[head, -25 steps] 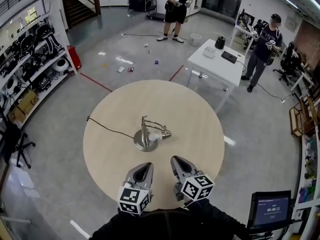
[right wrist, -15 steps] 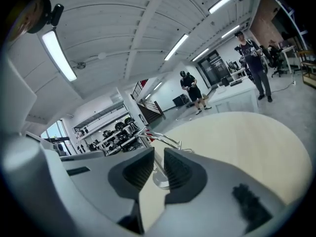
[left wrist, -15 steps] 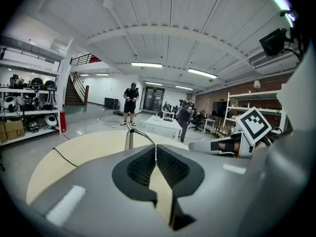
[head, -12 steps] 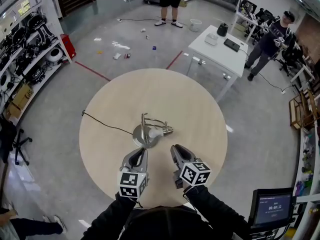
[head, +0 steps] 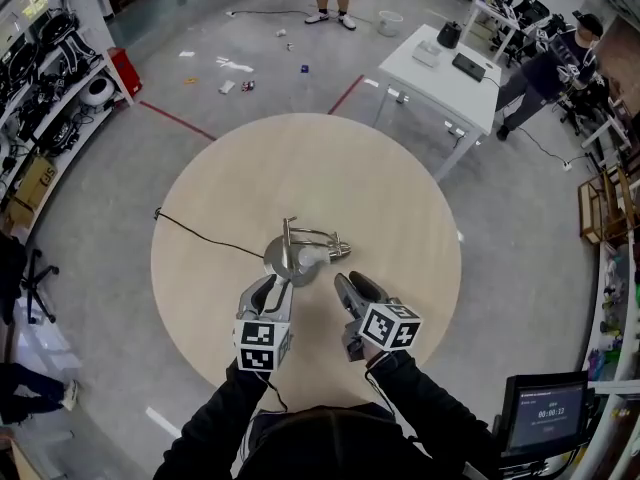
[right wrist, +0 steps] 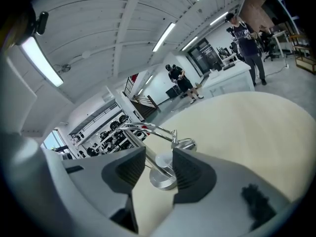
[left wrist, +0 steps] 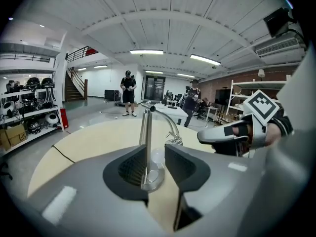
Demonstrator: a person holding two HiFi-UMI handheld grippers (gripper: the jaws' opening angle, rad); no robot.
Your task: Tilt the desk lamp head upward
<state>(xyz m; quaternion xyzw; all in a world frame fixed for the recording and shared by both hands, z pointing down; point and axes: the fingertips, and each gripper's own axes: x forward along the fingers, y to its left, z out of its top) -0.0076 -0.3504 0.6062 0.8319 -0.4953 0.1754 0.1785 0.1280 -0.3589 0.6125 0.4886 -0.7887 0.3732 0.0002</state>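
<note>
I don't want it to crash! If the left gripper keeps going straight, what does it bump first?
Probably the desk lamp: its upright post and round base sit dead ahead of the left gripper, whose jaws have just been opening and grip nothing. Depth is unclear.

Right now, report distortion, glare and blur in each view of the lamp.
Head view: fisheye bowing at the edges; desk lamp small but sharp. Left gripper view: dark corners, ceiling lights glare. Right gripper view: tilted horizon, lamp base glints.
</note>
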